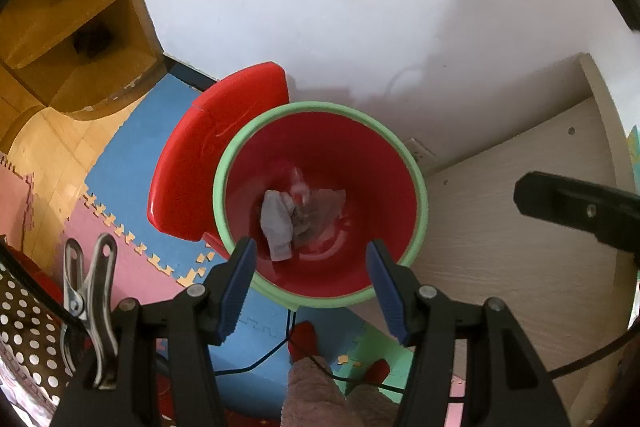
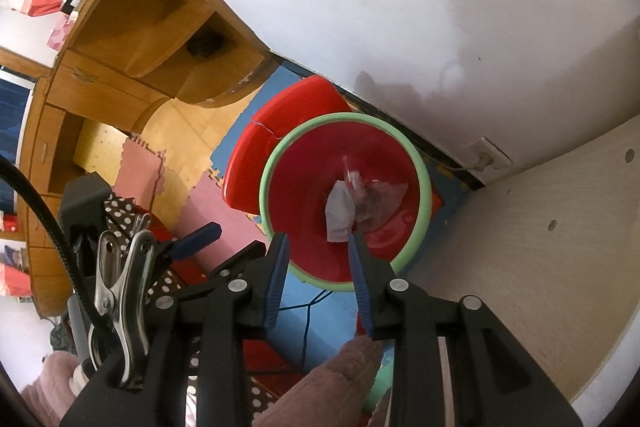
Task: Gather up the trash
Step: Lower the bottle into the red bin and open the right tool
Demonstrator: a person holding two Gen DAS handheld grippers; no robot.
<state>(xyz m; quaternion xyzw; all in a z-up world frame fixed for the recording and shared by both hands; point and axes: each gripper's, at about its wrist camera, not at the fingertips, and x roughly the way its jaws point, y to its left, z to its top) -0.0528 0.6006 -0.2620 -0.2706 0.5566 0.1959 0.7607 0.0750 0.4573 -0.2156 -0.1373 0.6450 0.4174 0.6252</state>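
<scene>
Two claws — left (image 1: pixel 311 247), right (image 2: pixel 318 242) — both apart, empty, above binned trash (image 1: pixel 300 219).

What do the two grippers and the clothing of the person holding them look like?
Both the left gripper and right gripper have black plastic bodies with silver pivot bolts and ribbed blue pads on the fingers. A metal spring clip sits beside each. Thin dark cables trail away. The person wears fuzzy mauve trousers and red footwear.

trash (image 1: pixel 298 217) lies in the bin (image 1: pixel 320 301), lid (image 1: pixel 188 163) at its left.
</scene>
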